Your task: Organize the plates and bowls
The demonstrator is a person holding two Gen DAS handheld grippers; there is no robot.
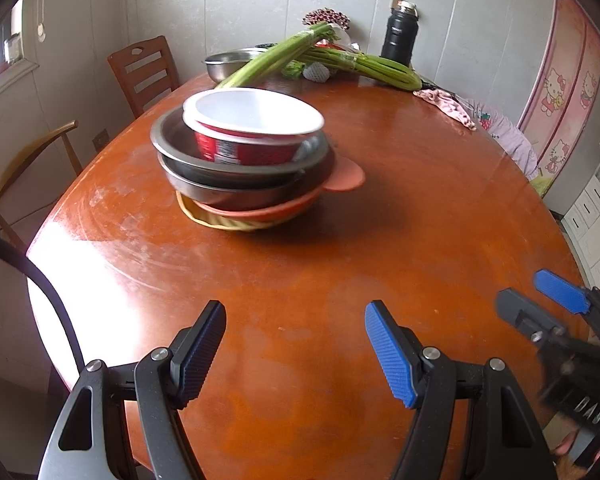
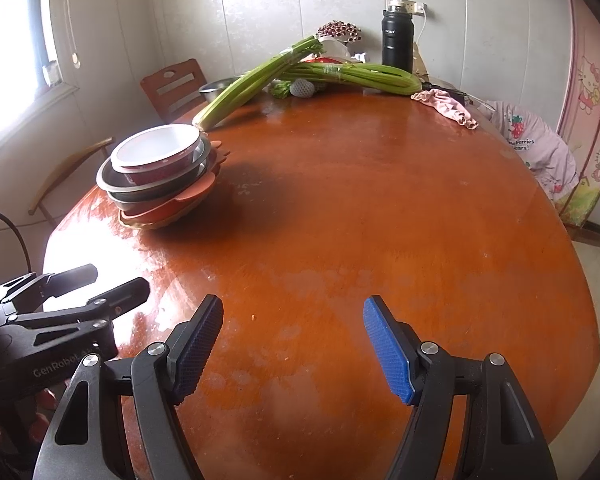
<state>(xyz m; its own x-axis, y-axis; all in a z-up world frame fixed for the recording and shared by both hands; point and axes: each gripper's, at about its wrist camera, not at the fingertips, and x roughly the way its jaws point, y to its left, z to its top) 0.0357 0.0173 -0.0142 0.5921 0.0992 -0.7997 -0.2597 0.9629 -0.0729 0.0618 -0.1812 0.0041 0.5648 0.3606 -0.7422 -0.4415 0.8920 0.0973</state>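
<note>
Left wrist view: the left gripper (image 1: 294,350) hangs over the near part of the round wooden table (image 1: 400,200), its jaws apart with only bare tabletop between them. Straight ahead and slightly to the left sits the stack of bowls and plates (image 1: 244,160): a white-lined red bowl (image 1: 252,128) on top, tilted inside two steel basins (image 1: 204,160), these on an orange plate (image 1: 340,178) and a yellowish dish (image 1: 204,218) at the bottom. Open table lies between the claw and the stack and all the way right. The right gripper (image 1: 540,300) pokes in at the right edge, blurred and partly cut off. Beyond the stack lie celery stalks (image 1: 364,62), another steel basin (image 1: 228,62) half hidden behind them, and a black flask (image 1: 400,32). The table's near-left edge washes out in glare.

Right wrist view: the right gripper (image 2: 294,350) is likewise spread wide, holding nothing. The stack (image 2: 160,176) stands far ahead to the left, close to the table's left edge. Wide empty wood lies ahead and right. The left gripper (image 2: 100,284) shows at the left, dark against the glare.
</note>
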